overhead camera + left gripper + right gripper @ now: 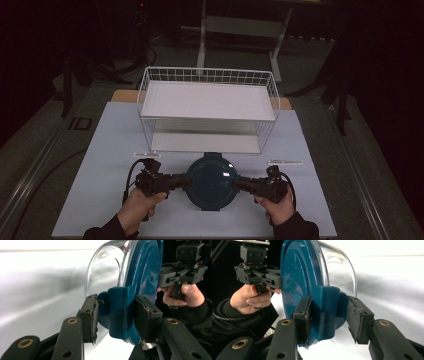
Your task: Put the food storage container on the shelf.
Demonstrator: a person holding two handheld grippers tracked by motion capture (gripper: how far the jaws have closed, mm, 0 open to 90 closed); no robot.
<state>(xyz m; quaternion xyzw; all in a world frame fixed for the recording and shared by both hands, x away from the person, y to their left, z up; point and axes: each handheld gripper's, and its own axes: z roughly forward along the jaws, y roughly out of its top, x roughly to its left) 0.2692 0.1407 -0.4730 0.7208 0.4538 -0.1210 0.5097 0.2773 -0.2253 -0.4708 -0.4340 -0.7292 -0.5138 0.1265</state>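
A round glass container with a teal lid (212, 181) sits on the white mat (105, 150) near the front edge, between my two grippers. My left gripper (187, 181) is shut on the teal tab (117, 307) at the lid's left side, both pads (90, 315) pressed against it. On the opposite side my right gripper (236, 185) is shut on the other tab (329, 310). The glass bowl (105, 267) bulges out beyond the lid (294, 277). A hand holds each gripper from below.
A white wire basket rack (207, 75) with two white shelves stands just behind the container. Two small white strips lie on the mat, one at the left (147, 155) and one at the right (285, 162). Dark floor and table legs lie beyond.
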